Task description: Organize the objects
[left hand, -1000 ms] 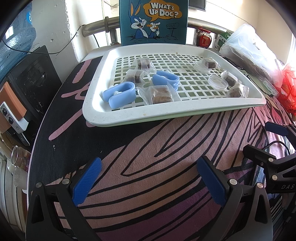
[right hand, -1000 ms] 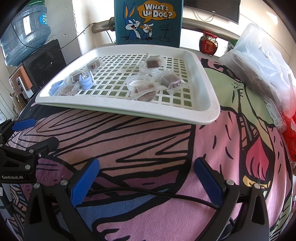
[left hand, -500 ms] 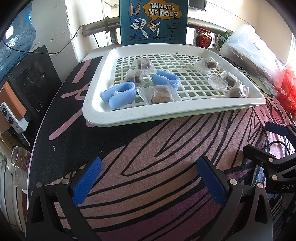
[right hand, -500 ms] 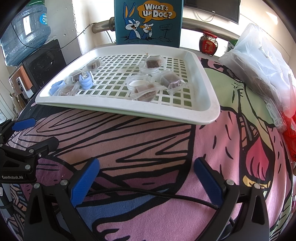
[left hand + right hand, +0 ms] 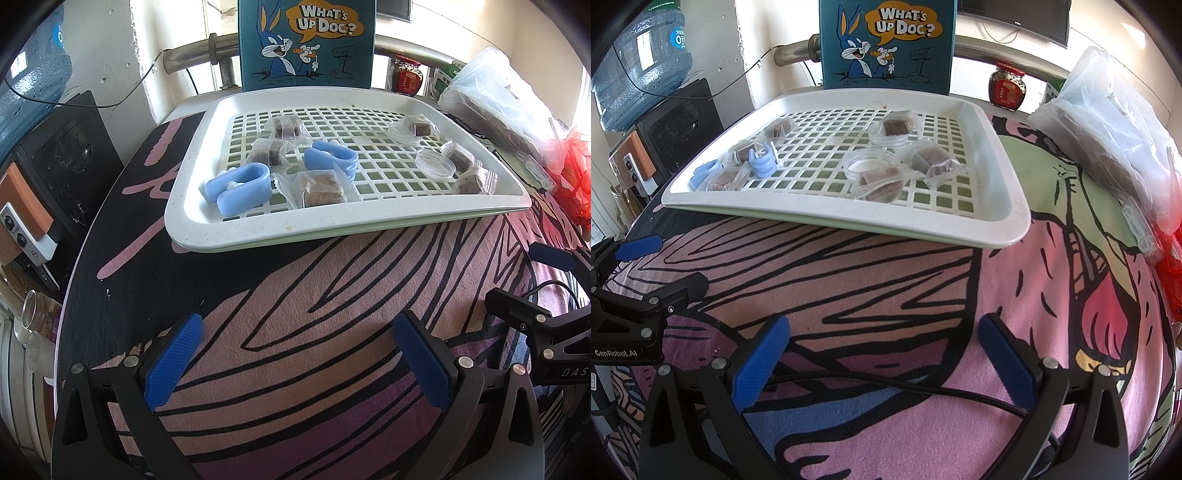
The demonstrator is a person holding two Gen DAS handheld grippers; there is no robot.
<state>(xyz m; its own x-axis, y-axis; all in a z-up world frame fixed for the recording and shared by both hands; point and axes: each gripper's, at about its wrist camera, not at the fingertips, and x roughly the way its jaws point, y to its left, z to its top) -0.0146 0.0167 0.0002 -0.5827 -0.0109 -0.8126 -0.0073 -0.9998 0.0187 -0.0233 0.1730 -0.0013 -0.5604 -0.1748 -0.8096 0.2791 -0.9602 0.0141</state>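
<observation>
Hovering wide and empty above the worktop, both tools, left (image 5: pixel 293 360) and right (image 5: pixel 882 356), risk crushing the wrapped cakes (image 5: pixel 320 187) or snagging clips (image 5: pixel 239 188) on the tray (image 5: pixel 192 225).

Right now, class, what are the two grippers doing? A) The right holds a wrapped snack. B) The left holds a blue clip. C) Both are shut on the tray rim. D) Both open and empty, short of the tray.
D: the left gripper and right gripper stand open over the cloth, short of the white tray.
</observation>
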